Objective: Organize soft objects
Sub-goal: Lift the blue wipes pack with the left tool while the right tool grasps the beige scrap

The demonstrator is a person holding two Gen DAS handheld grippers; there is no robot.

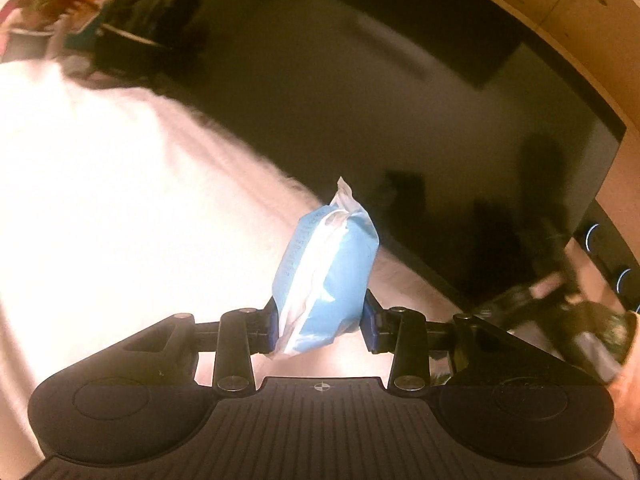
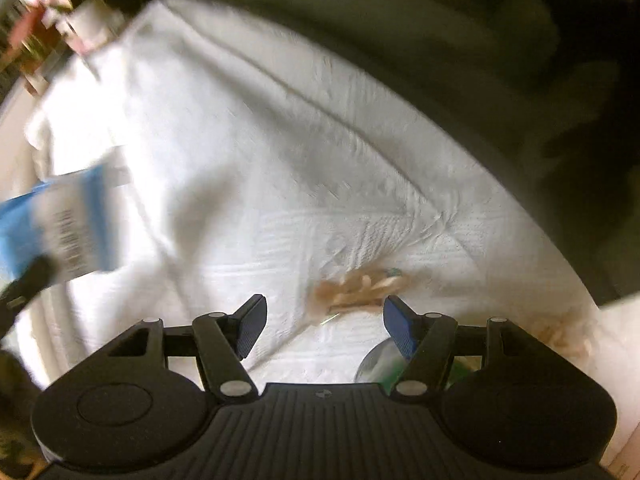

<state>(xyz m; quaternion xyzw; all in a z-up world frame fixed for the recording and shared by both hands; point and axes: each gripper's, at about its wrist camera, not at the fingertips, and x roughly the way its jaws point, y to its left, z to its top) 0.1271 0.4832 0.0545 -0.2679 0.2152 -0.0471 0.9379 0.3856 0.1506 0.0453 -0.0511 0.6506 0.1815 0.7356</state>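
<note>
Between the left gripper's [image 1: 320,320] blue pads a blue-and-white soft pack [image 1: 326,276] is clamped, held upright above the white towel [image 1: 100,200]; its contents cannot be told. On the towel, a clear bag of tan pieces [image 2: 356,290] is seen just ahead of the right gripper [image 2: 324,324], whose fingers are spread apart, nothing between them. Dark surface [image 1: 360,100] beyond.

The left gripper [image 1: 320,326] pinches a blue-and-white soft packet [image 1: 326,272] between its pads, above a bright white cloth [image 1: 120,208].
</note>
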